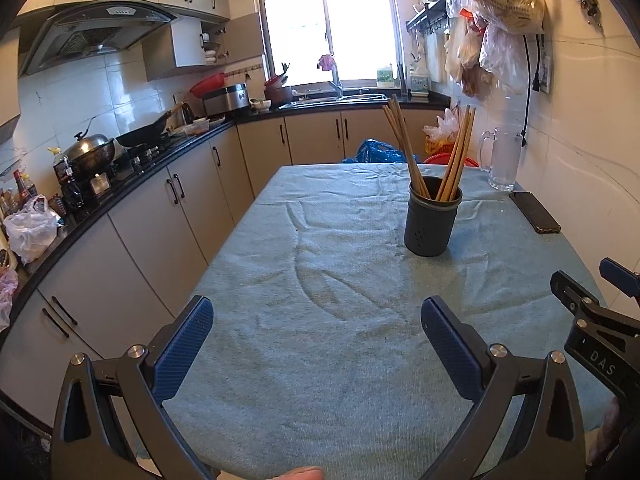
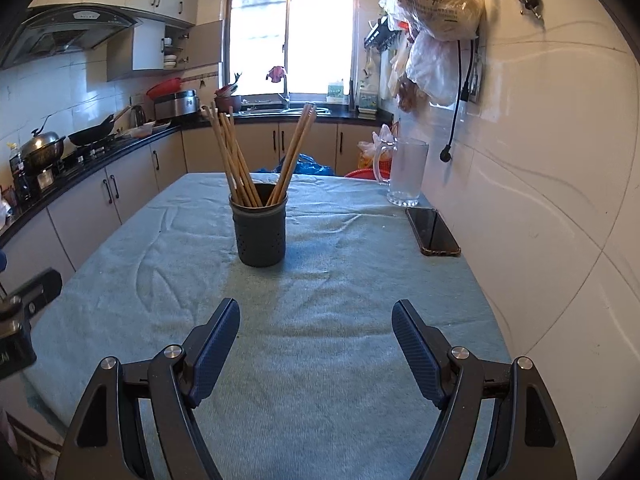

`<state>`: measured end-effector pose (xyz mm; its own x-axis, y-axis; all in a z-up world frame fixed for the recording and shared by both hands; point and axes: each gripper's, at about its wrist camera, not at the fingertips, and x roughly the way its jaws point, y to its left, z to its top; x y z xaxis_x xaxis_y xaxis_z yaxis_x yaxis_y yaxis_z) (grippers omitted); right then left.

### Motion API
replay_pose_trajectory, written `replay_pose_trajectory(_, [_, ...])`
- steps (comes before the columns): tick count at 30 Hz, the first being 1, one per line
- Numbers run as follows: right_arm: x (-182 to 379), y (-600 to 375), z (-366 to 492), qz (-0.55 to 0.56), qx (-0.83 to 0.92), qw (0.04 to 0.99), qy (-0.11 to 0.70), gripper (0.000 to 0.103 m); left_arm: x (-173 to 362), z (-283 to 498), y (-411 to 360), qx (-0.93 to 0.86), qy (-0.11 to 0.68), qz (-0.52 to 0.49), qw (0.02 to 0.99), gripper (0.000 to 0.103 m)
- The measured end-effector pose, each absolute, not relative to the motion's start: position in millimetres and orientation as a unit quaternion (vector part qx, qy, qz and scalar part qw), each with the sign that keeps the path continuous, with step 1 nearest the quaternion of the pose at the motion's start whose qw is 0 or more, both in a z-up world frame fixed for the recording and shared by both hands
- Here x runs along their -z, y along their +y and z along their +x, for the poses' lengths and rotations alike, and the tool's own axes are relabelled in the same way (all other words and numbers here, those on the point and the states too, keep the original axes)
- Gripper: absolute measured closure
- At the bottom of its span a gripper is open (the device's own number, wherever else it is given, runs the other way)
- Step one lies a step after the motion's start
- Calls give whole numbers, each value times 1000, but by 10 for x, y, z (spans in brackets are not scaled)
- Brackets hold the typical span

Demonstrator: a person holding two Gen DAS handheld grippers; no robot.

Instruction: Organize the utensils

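Both grippers hover wide and empty over the tabletop [image 2: 340, 240]: the left gripper [image 1: 316, 320] and the right gripper [image 2: 316, 322]. Ahead of them, the chopsticks [image 2: 240, 160] stand in a dark holder [image 2: 260, 236], well apart from a phone [image 2: 432, 232] and glass pitcher [image 2: 406, 172].
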<state>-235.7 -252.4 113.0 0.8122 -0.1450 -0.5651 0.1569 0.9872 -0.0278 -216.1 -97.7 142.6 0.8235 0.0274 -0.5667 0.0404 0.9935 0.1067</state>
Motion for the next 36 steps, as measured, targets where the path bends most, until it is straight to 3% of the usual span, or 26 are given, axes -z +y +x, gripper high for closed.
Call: replay_pose_trajectory(36, [-924, -2448, -1927, 24, 77, 939, 335, 21, -1124, -1735, -866, 2, 352, 32, 936, 0])
